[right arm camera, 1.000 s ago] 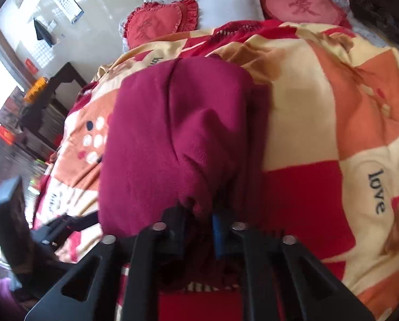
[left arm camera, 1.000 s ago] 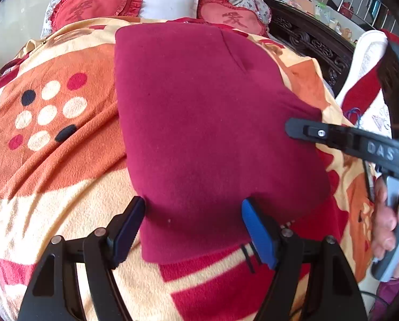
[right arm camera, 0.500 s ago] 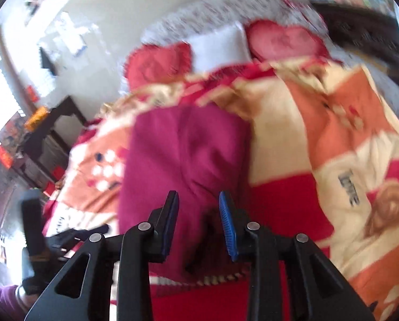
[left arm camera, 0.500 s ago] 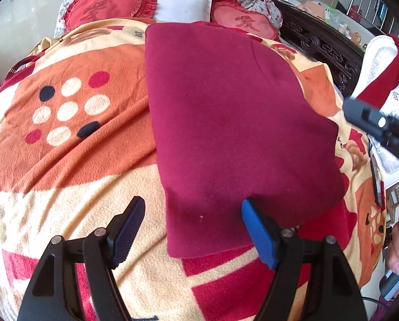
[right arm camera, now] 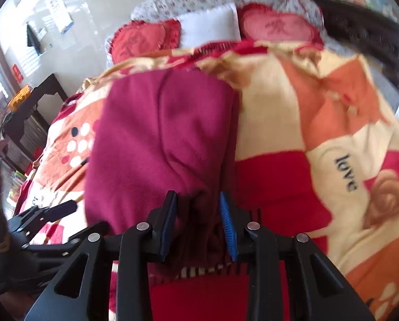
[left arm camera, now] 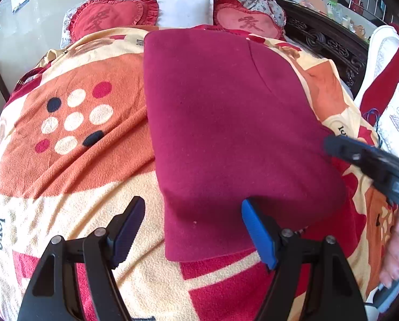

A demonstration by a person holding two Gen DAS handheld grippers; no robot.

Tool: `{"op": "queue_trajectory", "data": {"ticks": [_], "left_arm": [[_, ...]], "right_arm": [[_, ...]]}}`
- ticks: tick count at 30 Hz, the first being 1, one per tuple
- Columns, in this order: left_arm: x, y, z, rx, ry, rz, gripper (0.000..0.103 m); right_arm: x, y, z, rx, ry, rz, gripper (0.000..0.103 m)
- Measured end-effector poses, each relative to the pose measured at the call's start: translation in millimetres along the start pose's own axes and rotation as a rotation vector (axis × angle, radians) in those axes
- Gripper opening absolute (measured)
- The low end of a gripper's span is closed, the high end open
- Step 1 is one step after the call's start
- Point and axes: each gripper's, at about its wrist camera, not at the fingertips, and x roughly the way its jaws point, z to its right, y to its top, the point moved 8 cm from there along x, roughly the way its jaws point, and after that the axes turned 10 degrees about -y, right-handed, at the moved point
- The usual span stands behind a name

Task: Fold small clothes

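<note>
Your left gripper (left arm camera: 192, 228) is released, its jaws spread wide and pointing down at the bed. The near edge of the folded maroon garment (left arm camera: 226, 133) lies between its fingers, closer to the blue pad (left arm camera: 258, 234) on your right, and neither pad presses on the cloth. The garment stretches away ahead of this gripper as a smooth rectangle on the patterned blanket (left arm camera: 73, 165), reaching toward the heart-shaped cushions (left arm camera: 111, 20) and the white pillow (left arm camera: 184, 10) at the far end of the bed.

Your right gripper (right arm camera: 198, 223) has its jaws parted a little. A bunched fold at the near right corner of the garment (right arm camera: 159, 139) sits in the gap between them; the pads do not appear to clamp it, though blur makes contact hard to judge. From this side the garment runs ahead and to the left of the gripper, with red and cream blanket (right arm camera: 293, 123) off to the right. Your other gripper (right arm camera: 49, 211) shows at lower left.
</note>
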Motion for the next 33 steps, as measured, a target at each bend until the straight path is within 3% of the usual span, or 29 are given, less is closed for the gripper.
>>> {"op": "queue_trajectory", "data": {"ticks": [5, 7, 8, 11, 14, 19, 25, 29, 33], "left_arm": [[-1, 1, 1, 0.005, 0.017, 0.000, 0.078], [-3, 1, 0, 0.005, 0.026, 0.003, 0.078], [-3, 1, 0, 0.003, 0.033, 0.003, 0.078], [-4, 3, -2, -0.016, 0.045, 0.013, 0.078], [-3, 6, 0, -0.041, 0.041, 0.026, 0.078], [5, 6, 5, -0.073, 0.032, 0.023, 0.080], [13, 5, 4, -0.081, 0.057, 0.022, 0.085], [18, 5, 3, -0.095, 0.068, 0.004, 0.086], [18, 6, 6, -0.066, 0.098, 0.019, 0.086]], "right_arm": [[-28, 17, -16, 0.000, 0.054, 0.120, 0.012], [-32, 24, -16, 0.009, 0.048, 0.166, 0.001], [-32, 25, -18, 0.007, 0.051, 0.171, 0.000], [-9, 20, -16, 0.036, 0.084, 0.113, 0.000], [23, 2, -11, 0.025, 0.043, 0.019, 0.000], [24, 1, -4, 0.037, 0.072, 0.039, 0.000], [-8, -1, -5, -0.002, 0.126, 0.092, 0.000], [26, -28, -8, -0.036, 0.100, -0.027, 0.000], [28, -30, -9, -0.026, 0.127, -0.009, 0.000]]}}
